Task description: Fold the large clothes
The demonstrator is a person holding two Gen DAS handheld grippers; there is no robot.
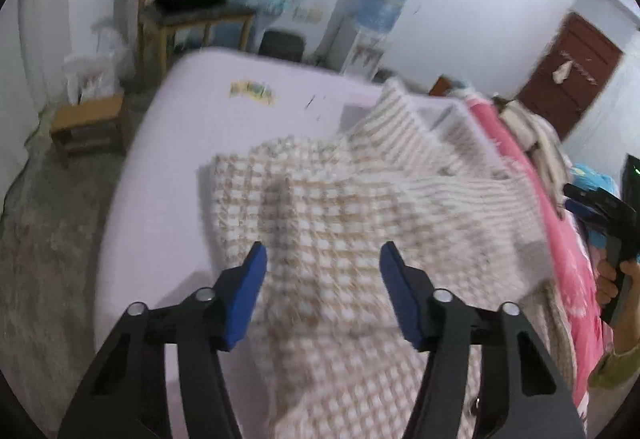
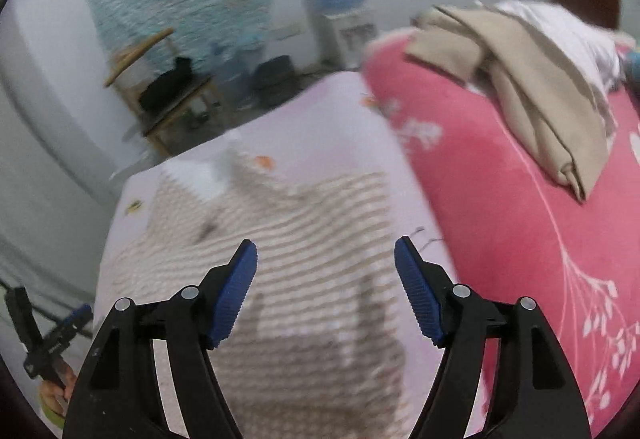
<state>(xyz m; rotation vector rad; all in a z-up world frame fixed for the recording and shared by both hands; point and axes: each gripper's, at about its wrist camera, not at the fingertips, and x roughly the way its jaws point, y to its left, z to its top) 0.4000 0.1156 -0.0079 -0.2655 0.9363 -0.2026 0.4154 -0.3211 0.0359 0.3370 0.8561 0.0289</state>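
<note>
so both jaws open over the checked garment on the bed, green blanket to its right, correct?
Not green. The blanket is pink with white flowers, clear in the right wrist view. Otherwise right: left gripper and right gripper open over the checked garment.

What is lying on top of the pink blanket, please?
A beige garment is draped over the pink blanket, with white cloth behind it. The blanket beneath them is hidden.

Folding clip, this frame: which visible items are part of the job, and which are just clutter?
Job: checked beige garment, pale bed sheet under it, left gripper, right gripper, both open.

Clutter: pink floral blanket, tan cloth, water dispenser, wooden stool.
</note>
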